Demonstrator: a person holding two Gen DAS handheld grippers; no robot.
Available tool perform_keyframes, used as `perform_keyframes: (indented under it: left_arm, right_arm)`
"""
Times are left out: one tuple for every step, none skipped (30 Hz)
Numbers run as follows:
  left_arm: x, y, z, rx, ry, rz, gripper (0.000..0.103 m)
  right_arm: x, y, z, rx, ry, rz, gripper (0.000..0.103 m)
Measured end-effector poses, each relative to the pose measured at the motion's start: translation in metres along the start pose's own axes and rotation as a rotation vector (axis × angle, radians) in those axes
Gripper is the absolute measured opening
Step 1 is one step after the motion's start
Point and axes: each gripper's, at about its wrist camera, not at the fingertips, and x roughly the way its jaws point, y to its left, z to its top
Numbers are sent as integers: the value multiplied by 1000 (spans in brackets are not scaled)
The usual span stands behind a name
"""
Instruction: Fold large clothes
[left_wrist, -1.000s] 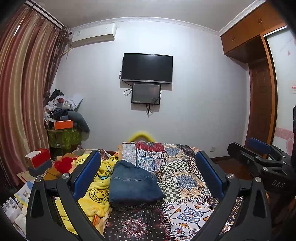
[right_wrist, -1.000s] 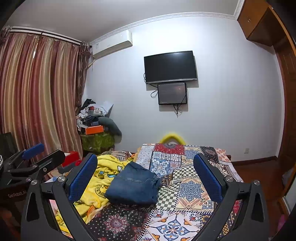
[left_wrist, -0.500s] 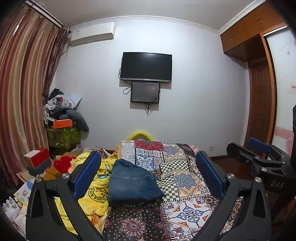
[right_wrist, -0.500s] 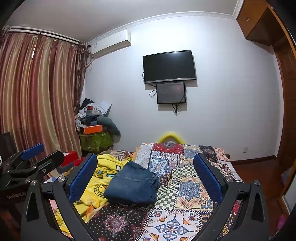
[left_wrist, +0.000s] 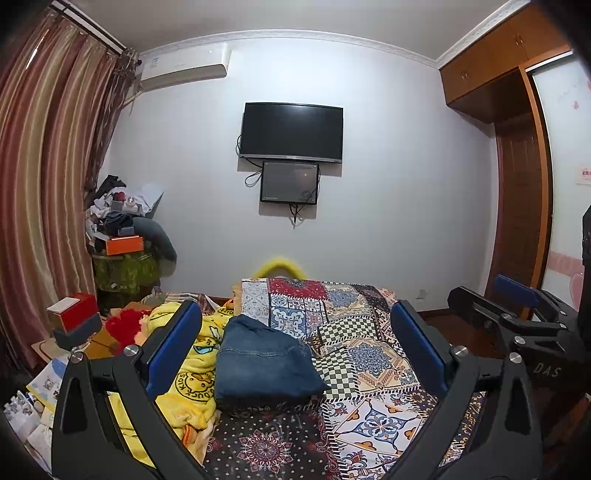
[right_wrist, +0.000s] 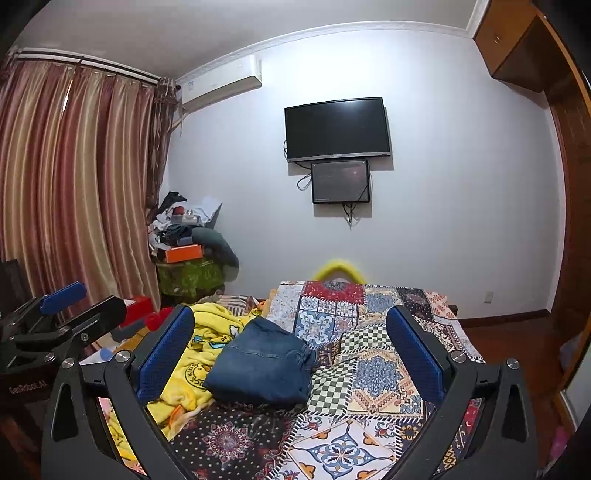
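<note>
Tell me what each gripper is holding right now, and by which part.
Nothing is held. The left gripper and right gripper are both open and empty, raised above the bed; the folded jeans lie untouched on the patchwork bedspread.

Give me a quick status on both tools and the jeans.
Left tool open, empty. Right tool open, empty. Jeans folded on the patchwork bedspread, partly over the yellow blanket. Nothing between tools and jeans.

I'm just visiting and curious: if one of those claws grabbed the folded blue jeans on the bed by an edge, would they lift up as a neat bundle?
Probably not. The folded jeans are soft layered denim, so a lifted edge would likely peel open and droop. The stack looks thick, so fairly heavy for cloth. They lie partly on the rumpled yellow blanket, so pushing may drag it.
</note>
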Motion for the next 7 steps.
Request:
perform_keyframes:
  left_arm:
    - [0,0,0,0,2,-2,103]
    - [1,1,-1,-3,4,-1,103]
    - [1,1,-1,-5,5,-1,103]
    - [2,1,-2,-6,8,-3,103]
    - [2,2,-3,-7,12,-5,103]
    - [4,3,-3,-11,16,-3,103]
    - [4,4,-4,-13,19,-4,103]
  right_arm:
    - [1,0,-1,1,2,-1,103]
    - [1,-1,-1,2,3,-2,103]
    - [1,-1,-1,3,5,-3,103]
    - [1,-1,-1,5,7,-4,103]
    - [2,-1,-1,8,9,-5,103]
    - [2,-1,-2,9,10,-6,103]
    - [2,-1,-1,11,11,-6,103]
